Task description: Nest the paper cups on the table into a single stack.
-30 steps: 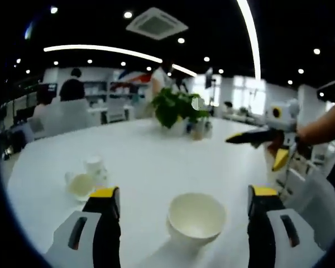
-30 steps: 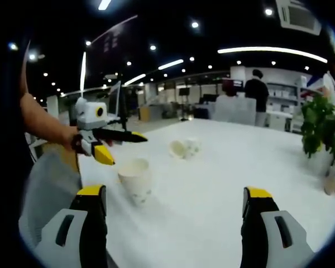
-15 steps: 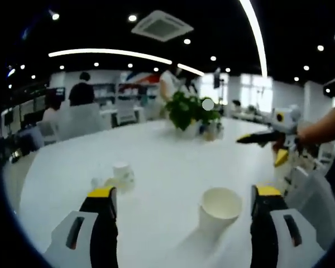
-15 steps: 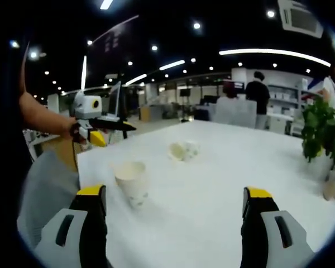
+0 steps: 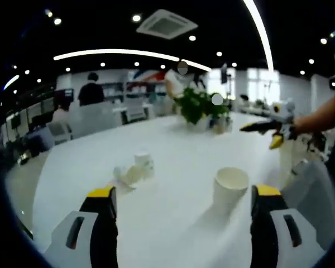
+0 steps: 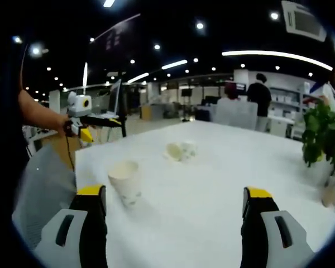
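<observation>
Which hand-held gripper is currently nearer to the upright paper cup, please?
Left, though narrowly. The left hand-held gripper has the upright paper cup just ahead, towards its right jaw; the right hand-held gripper sees it ahead-left.

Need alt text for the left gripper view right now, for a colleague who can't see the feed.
An upright paper cup stands on the white table just ahead of the open left gripper, toward its right jaw. Farther left, two more cups sit together, one apparently on its side; the right gripper hovers at the far right, near a potted plant.
</observation>
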{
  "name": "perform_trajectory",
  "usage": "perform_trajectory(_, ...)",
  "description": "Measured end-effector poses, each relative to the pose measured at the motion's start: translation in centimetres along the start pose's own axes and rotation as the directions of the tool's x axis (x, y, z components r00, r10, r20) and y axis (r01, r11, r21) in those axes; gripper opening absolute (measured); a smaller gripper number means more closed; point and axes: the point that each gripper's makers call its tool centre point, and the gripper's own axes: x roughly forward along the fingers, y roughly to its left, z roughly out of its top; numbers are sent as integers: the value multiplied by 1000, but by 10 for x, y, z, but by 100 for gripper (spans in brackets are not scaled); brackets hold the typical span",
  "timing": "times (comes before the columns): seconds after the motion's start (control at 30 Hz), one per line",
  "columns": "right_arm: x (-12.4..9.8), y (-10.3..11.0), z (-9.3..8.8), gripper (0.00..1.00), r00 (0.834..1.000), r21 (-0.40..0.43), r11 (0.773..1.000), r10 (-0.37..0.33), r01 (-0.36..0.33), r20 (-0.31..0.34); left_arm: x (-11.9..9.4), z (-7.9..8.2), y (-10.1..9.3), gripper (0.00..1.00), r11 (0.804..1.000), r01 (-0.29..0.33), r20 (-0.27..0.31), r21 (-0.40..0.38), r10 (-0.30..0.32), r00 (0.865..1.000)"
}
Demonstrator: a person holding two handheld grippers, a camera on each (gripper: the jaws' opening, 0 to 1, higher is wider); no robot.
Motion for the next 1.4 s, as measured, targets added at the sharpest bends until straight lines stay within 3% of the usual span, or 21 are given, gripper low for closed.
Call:
perform_trajectory(0.27,1,-6,-5,100,1000,-38,999,-1,0,-16,-17,-18,5,98,999,-33,-18,-25,33,999)
perform_trajectory(0.77,0,-12,-13,100,1000,-3,1000,-10,10,-22,-25,-33,10,98,997,-64,-35,-37,63,997)
perform_trajectory(1.07,4,-10,-14,100,999,-6,1000,2,-2,-37,-30,-32,16,98,997,-72,-37,-28,71,997)
perform_trajectory(1.4,6,-10,-13,100,999,-2,1000,-3,2,-38,-22,-27,25,98,999,-35,-61,10,36,997)
